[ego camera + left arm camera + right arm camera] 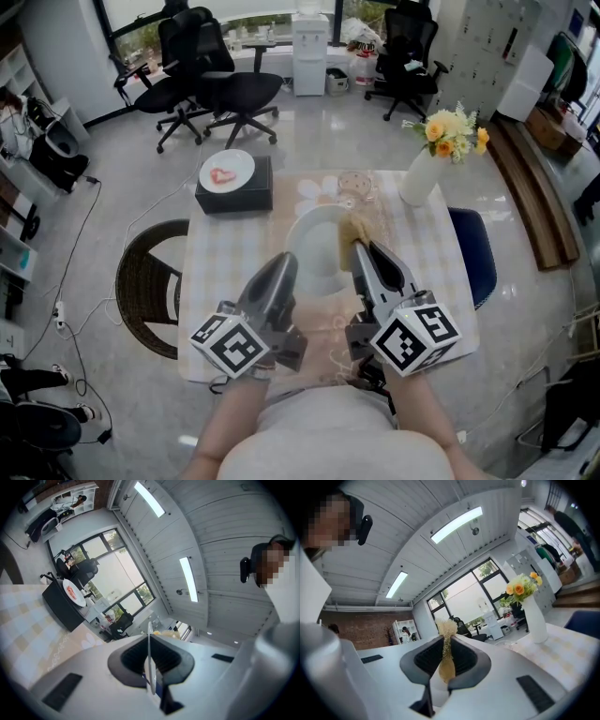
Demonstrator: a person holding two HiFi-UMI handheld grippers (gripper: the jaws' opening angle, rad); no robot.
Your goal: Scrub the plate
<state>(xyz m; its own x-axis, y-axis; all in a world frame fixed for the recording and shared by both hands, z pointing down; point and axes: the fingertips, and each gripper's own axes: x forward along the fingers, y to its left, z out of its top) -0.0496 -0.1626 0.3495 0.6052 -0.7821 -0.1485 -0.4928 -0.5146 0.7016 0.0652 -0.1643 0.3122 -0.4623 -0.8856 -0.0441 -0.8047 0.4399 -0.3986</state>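
Observation:
A white plate [317, 251] is held over the middle of the checked table [225, 281]. My left gripper [286, 270] is shut on its near left rim. In the left gripper view the plate [149, 660] shows as a thin white edge pinched between the jaws of the left gripper [150, 641]. My right gripper [361, 251] is shut on a tan fibrous scrubber [356, 230], which lies against the plate's right side. In the right gripper view the scrubber [446, 656] sticks up from between the closed jaws of the right gripper [446, 644].
A black box [236, 195] with a small plate [226, 170] on it stands at the table's far left. A white vase of flowers [420, 175] and a glass dish [355, 185] stand at the back. A wicker chair [148, 281] is on the left, a blue chair [474, 253] on the right.

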